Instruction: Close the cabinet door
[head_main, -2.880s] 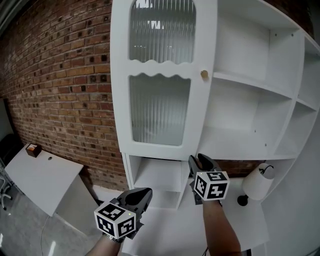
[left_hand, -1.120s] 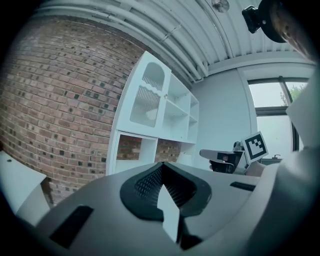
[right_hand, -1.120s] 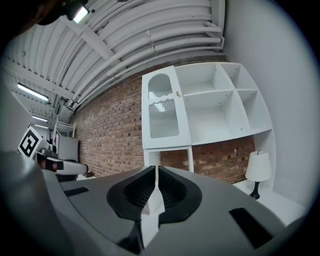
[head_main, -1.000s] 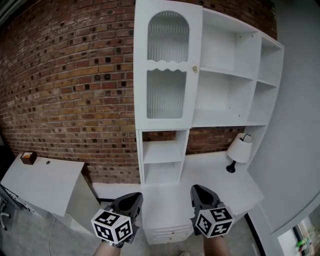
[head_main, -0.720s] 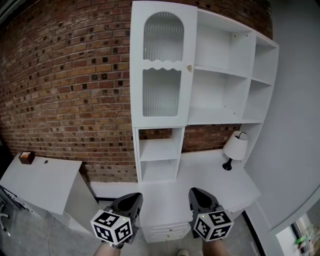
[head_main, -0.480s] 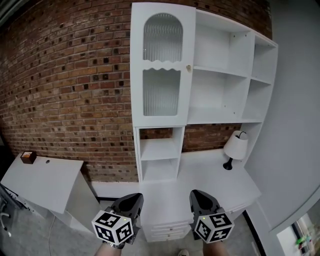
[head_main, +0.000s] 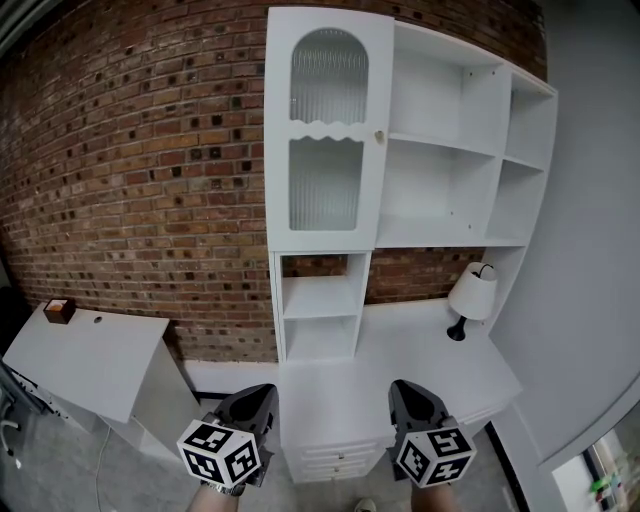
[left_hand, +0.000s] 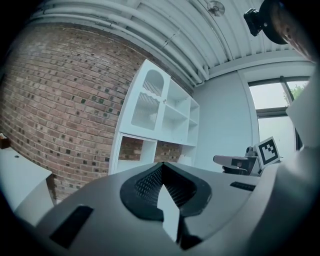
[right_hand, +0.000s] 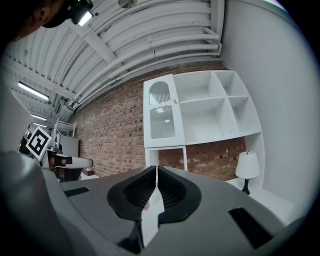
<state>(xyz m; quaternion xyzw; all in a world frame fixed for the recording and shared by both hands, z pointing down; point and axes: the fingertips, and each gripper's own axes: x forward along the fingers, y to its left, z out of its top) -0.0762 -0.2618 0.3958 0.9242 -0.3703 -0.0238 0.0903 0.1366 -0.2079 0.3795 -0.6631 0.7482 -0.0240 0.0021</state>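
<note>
1. Two grippers hang low, well below and in front of the shelf unit (head_main: 500, 150); the left gripper (head_main: 262, 394) is clenched on nothing, and the right gripper (head_main: 405, 392) has its jaws drawn together to a hairline, also empty
2. Cabinet door (head_main: 328, 130) occupies the upper left bay of the shelf unit; it appears to lie flush with its frame, so the closing looks done or very nearly so
3. Handling, as judged: a hinged white panel with two ribbed glass panes, likely light and free-swinging, but the glass is fragile. Any contact belongs on the painted frame at the latch edge or on the small knob (head_main: 379, 136), never on the panes
4. Surroundings: open empty bays fill the right of the shelf unit; a lamp (head_main: 472, 295) stands at its lower right on the desk top (head_main: 400, 350); a brick wall (head_main: 150, 180) runs behind and to its left; a low white table (head_main: 90, 360) with a small brown box (head_main: 59, 310) sits well to its left
5. Obstructions: none seen before the door; the desk top juts out beneath the shelf unit and keeps the person back
</note>
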